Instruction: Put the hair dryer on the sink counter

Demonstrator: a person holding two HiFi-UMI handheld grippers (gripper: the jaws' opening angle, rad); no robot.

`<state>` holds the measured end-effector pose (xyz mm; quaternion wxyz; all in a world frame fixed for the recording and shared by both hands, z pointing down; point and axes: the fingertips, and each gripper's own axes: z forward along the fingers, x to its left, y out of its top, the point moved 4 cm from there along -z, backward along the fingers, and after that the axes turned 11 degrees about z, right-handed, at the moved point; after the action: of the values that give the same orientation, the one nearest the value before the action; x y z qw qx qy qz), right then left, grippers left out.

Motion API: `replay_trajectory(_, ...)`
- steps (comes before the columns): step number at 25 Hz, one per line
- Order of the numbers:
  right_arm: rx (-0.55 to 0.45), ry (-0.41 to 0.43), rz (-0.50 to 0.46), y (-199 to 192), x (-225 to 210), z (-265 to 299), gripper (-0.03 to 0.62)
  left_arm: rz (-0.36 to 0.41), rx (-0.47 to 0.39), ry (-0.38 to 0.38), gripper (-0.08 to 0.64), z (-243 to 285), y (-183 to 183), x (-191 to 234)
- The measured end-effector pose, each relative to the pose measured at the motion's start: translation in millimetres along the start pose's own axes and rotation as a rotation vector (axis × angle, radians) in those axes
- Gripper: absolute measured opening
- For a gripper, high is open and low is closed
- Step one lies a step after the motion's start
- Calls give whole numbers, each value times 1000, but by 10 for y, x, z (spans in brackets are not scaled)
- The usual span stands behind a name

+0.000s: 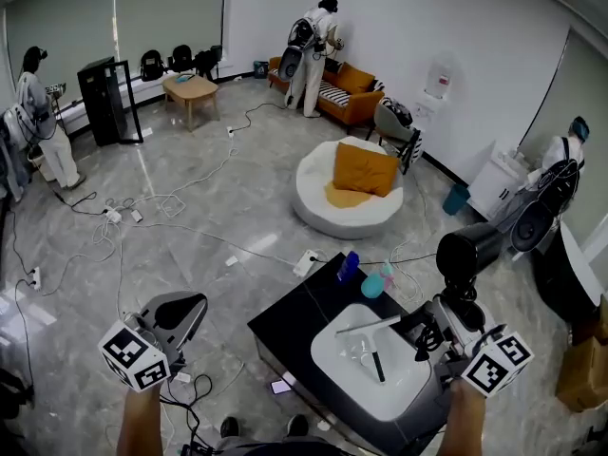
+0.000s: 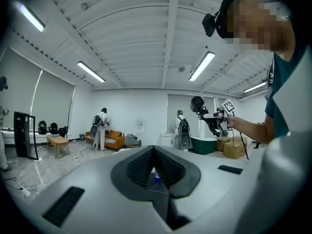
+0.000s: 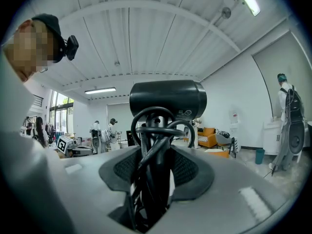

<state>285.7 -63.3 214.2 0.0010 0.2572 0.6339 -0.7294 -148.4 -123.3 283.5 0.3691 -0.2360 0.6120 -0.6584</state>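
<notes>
Gripping the hair dryer (image 3: 168,99), the right gripper (image 3: 156,150) holds its handle lengthwise along the jaws, with the barrel crosswise beyond them. The left gripper (image 2: 155,152) is closed and empty.

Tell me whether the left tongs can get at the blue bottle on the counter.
Probably yes: the left tongs, shut and empty, point toward the blue bottle with nothing between; they must open first.

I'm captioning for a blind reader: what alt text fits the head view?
Seen from above, the right gripper holds a black hair dryer by its handle at the right edge of a white sink in a black counter. The left gripper, empty, is at lower left above a cable-strewn floor; other people work around the room.
</notes>
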Motion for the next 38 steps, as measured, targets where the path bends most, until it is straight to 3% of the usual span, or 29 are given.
replay_trajectory(10, 51, 39, 28, -171, -97, 301, 182, -25, 32, 12, 5, -1, -181, -95)
replay_trajectory(38, 187, 21, 155, -978, -161, 736, 181, -128, 104, 24, 5, -355, -778, -166)
